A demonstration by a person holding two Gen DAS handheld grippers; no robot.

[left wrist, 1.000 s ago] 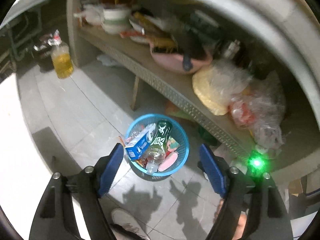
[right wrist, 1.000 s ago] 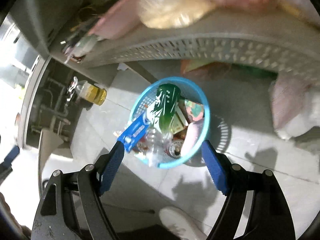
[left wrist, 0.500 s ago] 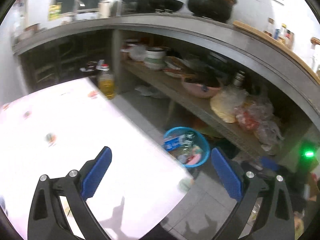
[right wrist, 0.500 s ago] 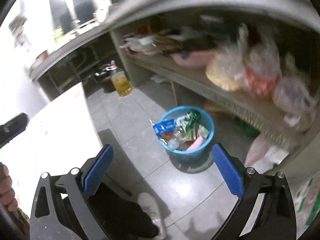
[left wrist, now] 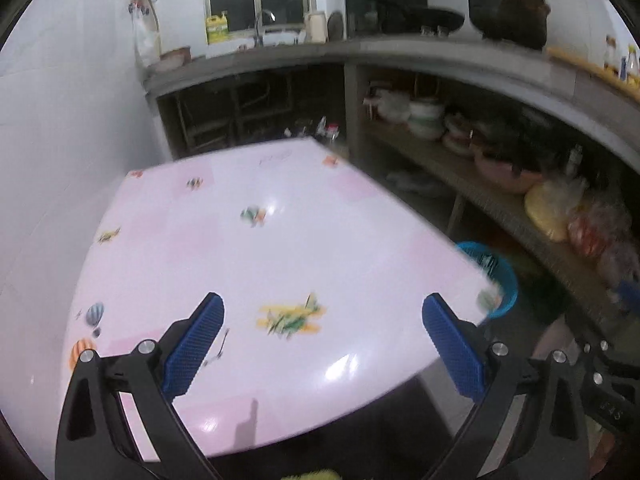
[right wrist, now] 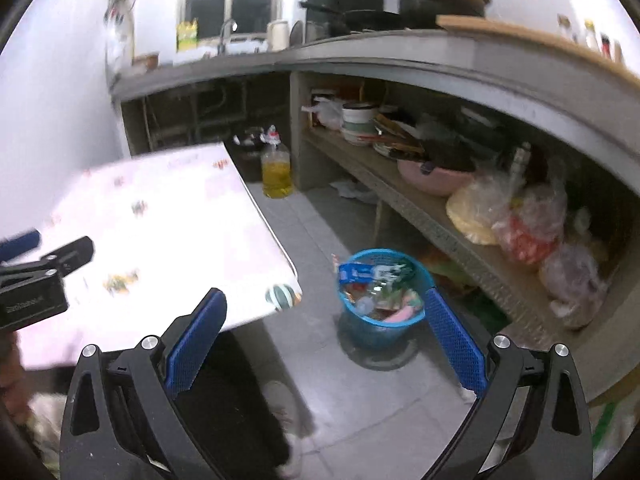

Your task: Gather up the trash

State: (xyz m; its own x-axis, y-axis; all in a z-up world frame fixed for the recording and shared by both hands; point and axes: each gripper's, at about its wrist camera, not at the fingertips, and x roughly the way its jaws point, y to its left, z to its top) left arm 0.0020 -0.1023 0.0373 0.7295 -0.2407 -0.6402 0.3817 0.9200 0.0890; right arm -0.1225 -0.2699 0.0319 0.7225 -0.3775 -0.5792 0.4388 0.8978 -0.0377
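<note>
Pink table (left wrist: 256, 248) with small cartoon prints fills the left wrist view, bare top with glare spots. Left gripper (left wrist: 322, 344) hovers over its near edge, blue pads (left wrist: 192, 344) spread wide, nothing between them. Right of the table edge, blue bin (left wrist: 502, 276) on the floor, partly hidden by the tabletop, blurred. Grey counter with a shelf (left wrist: 500, 196) of bowls and plastic bags runs along the right.

Right wrist view: left gripper's black body at far left over the table (right wrist: 168, 220). Right gripper (right wrist: 324, 342) hangs over grey floor tiles (right wrist: 360, 396), blue pads (right wrist: 456, 344) wide apart, holding nothing. Oil bottle (right wrist: 276, 168) stands on the floor past the table's far corner. Bin (right wrist: 378, 312) sits on the floor near the shelf (right wrist: 432, 208), stuffed with trash (right wrist: 378, 286): blue wrapper, clear bottle, pink scraps. Bags (right wrist: 520, 220) lie on the shelf above right.
</note>
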